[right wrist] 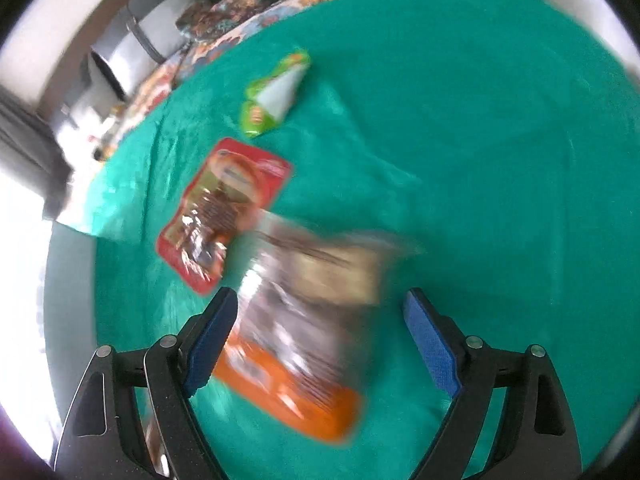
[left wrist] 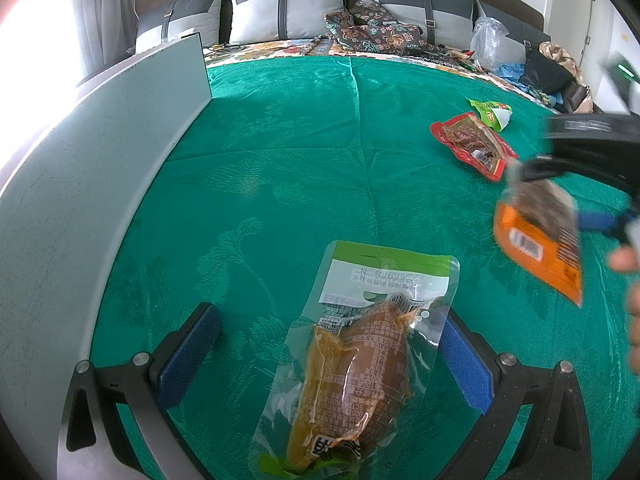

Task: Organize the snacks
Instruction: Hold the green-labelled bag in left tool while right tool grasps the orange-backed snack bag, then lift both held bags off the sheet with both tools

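A clear packet with a green top and a brown snack inside (left wrist: 360, 360) lies flat on the green bedspread (left wrist: 300, 160). My left gripper (left wrist: 328, 316) is open and straddles it, one blue pad on each side. An orange snack packet (right wrist: 288, 352), blurred by motion, sits between the wide-open fingers of my right gripper (right wrist: 320, 300); I cannot tell whether it touches a pad. In the left wrist view the orange packet (left wrist: 540, 240) hangs in the air below the right gripper (left wrist: 532, 168). A red packet (right wrist: 224, 212) and a green-and-white packet (right wrist: 276, 96) lie beyond on the cover.
A tall white panel (left wrist: 100, 160) runs along the left side of the bed. Grey pillows (left wrist: 280, 12), patterned cushions and a plastic bag (left wrist: 488, 40) are at the headboard. A person's hand (left wrist: 628, 264) shows at the right edge.
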A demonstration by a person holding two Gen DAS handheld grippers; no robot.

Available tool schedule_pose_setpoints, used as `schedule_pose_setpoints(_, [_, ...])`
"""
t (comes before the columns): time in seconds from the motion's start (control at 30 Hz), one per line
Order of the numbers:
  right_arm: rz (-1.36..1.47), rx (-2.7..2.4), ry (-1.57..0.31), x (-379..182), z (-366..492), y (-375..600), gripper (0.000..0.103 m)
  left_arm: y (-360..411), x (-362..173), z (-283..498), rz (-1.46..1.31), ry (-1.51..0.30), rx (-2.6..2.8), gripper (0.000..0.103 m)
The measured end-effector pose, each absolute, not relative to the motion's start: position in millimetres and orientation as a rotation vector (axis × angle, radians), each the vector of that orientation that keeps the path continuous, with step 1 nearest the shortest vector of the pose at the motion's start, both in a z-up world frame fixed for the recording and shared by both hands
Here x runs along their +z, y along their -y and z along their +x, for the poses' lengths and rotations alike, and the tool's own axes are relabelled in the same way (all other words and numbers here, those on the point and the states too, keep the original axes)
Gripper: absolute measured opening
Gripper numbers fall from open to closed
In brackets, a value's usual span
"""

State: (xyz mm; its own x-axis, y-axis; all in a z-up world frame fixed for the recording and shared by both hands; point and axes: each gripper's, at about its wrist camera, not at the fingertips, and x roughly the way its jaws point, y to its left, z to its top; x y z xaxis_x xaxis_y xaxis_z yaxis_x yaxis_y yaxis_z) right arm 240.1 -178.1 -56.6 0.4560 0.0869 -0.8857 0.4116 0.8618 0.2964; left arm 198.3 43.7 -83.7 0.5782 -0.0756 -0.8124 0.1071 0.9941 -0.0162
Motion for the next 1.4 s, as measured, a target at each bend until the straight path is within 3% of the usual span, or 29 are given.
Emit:
schedule_pose_setpoints(0.17, [0.151, -0.212, -1.048, -67.2, 266.1, 116.4, 0.095, -43.7, -83.7, 198.2, 0.037, -0.948, -0.107, 0.103])
schedule_pose_setpoints(0.33, [-0.014, 0.018, -1.022, -69.1, 241.5, 120.8, 0.09, -43.7, -83.7, 198.2, 0.037, -0.948, -0.107, 0.103])
schedule_pose_setpoints(0.5, [-0.063, 0.189, -1.039, -66.2, 198.7, 150.2, 0.082, -43.7, -83.8, 198.0, 0.037, -0.948, -0.107, 0.103])
schedule_pose_setpoints(0.77, [-0.087, 0.331, -0.935, -73.2, 113.8, 216.1, 0.086, -43.7, -83.7, 197.8, 0.036, -0.948, -0.107, 0.103])
schedule_pose_setpoints(1.07, [-0.044, 0.358, -0.889, -74.0, 108.8, 225.9, 0.088, -43.8, -83.5, 199.2, 0.036, -0.947, -0.106, 0.103])
schedule_pose_setpoints(1.4, [0.032, 0.134, -1.308, -65.1, 150.3, 213.5, 0.087, -42.9, -84.0, 202.9, 0.042, -0.97, -0.108, 0.103])
